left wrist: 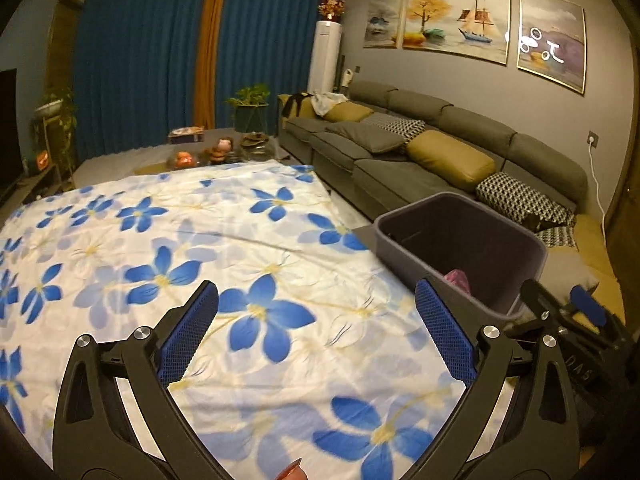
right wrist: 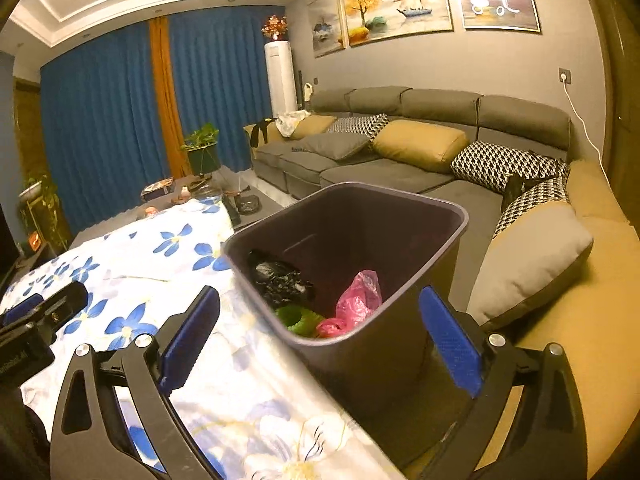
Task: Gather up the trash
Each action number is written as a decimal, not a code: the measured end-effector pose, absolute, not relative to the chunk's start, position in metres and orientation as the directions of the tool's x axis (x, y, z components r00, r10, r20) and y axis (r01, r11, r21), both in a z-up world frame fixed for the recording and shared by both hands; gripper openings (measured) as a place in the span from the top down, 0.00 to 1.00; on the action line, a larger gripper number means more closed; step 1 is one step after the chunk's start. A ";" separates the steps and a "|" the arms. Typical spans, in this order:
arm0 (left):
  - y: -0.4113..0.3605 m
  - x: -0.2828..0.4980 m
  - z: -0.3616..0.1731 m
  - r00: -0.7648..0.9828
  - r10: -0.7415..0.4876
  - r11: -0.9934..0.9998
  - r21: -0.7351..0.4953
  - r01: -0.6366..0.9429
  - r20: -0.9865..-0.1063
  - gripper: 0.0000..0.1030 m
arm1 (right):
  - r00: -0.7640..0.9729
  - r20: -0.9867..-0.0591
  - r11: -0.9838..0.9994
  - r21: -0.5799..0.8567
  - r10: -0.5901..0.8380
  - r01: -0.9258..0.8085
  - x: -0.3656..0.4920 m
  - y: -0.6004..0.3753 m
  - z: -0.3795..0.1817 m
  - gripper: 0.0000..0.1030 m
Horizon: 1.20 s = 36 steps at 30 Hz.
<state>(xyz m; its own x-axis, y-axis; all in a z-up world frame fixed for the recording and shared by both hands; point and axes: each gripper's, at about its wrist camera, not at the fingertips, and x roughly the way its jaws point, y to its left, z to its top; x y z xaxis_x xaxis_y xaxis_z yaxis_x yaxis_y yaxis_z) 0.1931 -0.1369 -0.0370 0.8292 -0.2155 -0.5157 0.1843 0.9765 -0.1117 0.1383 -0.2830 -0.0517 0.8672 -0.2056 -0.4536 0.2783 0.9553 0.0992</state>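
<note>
A dark grey trash bin stands at the right edge of the table covered by a blue-flowered cloth. Inside it lie a black crumpled bag, a pink bag and a green piece. My right gripper is open and empty, just in front of the bin's near rim. My left gripper is open and empty above the cloth, left of the bin. A small reddish thing shows at the bottom edge of the left wrist view.
A long grey sofa with yellow and patterned cushions runs along the right wall. A low coffee table with small items stands beyond the cloth. Potted plants and blue curtains are at the back.
</note>
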 end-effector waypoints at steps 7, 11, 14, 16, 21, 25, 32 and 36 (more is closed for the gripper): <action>-0.109 0.156 -0.032 0.849 -0.167 0.986 -0.108 0.130 -0.501 0.06 | 0.882 -0.421 0.964 0.060 -0.211 0.259 0.105 -0.256 -0.046 0.07; -0.095 0.131 -0.027 0.864 -0.142 0.989 -0.094 0.110 -0.483 0.06 | 0.891 -0.398 0.967 0.037 -0.217 0.252 0.084 -0.242 -0.041 0.07; -0.086 0.116 -0.024 0.869 -0.133 0.991 -0.085 0.105 -0.477 0.06 | 0.895 -0.389 0.968 0.033 -0.216 0.248 0.071 -0.235 -0.036 0.06; -0.083 0.108 -0.023 0.872 -0.129 0.991 -0.080 0.103 -0.472 0.06 | 0.898 -0.384 0.968 0.034 -0.216 0.247 0.063 -0.231 -0.033 0.06; -0.068 0.084 -0.019 0.881 -0.120 0.992 -0.087 0.090 -0.457 0.06 | 0.905 -0.376 0.973 0.029 -0.200 0.227 0.044 -0.219 -0.029 0.06; -0.059 0.066 -0.016 0.889 -0.118 0.992 -0.083 0.090 -0.443 0.06 | 0.911 -0.367 0.977 0.023 -0.187 0.210 0.029 -0.208 -0.027 0.06; -0.048 0.040 -0.016 0.895 -0.114 0.993 -0.083 0.087 -0.431 0.06 | 0.915 -0.357 0.978 0.020 -0.188 0.209 0.010 -0.194 -0.025 0.06; -0.039 0.033 -0.016 0.896 -0.122 0.990 -0.119 0.078 -0.427 0.06 | 0.915 -0.362 0.981 0.009 -0.180 0.196 0.005 -0.188 -0.026 0.06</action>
